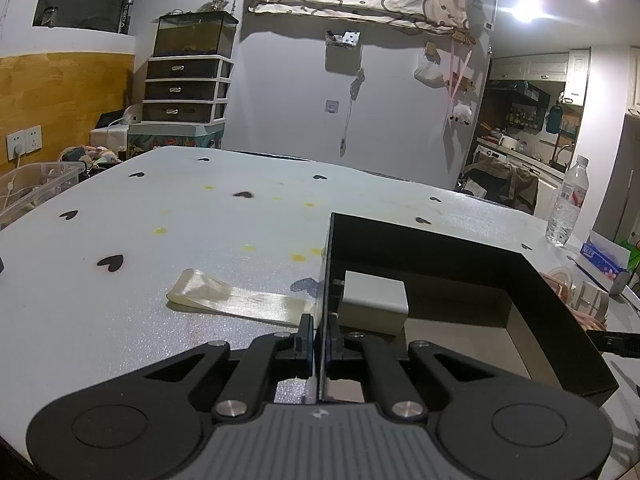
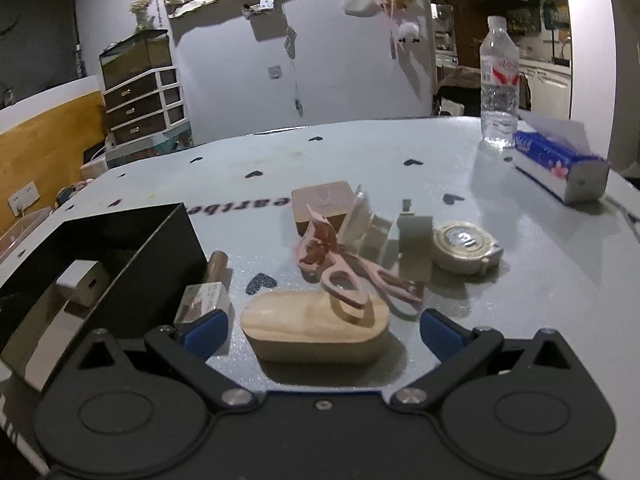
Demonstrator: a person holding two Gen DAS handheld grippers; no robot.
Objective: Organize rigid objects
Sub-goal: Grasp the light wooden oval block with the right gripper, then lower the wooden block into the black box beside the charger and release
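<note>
On the table (image 1: 160, 208) my left gripper (image 1: 319, 340) has its jaws clamped on the near wall of the black box (image 1: 560, 304), with a white block (image 1: 374, 304) lying inside it. My right gripper (image 2: 320, 330) stands wide open and holds nothing — a cream case (image 2: 304, 328) lies between its jaws, untouched. Pink scissors (image 2: 352, 276) rest partly on that case. Beyond sit a tape measure (image 2: 464, 246), a brown box (image 2: 322, 204) and white blocks (image 2: 372, 224) — a bottle (image 2: 498, 84) stands well apart.
</note>
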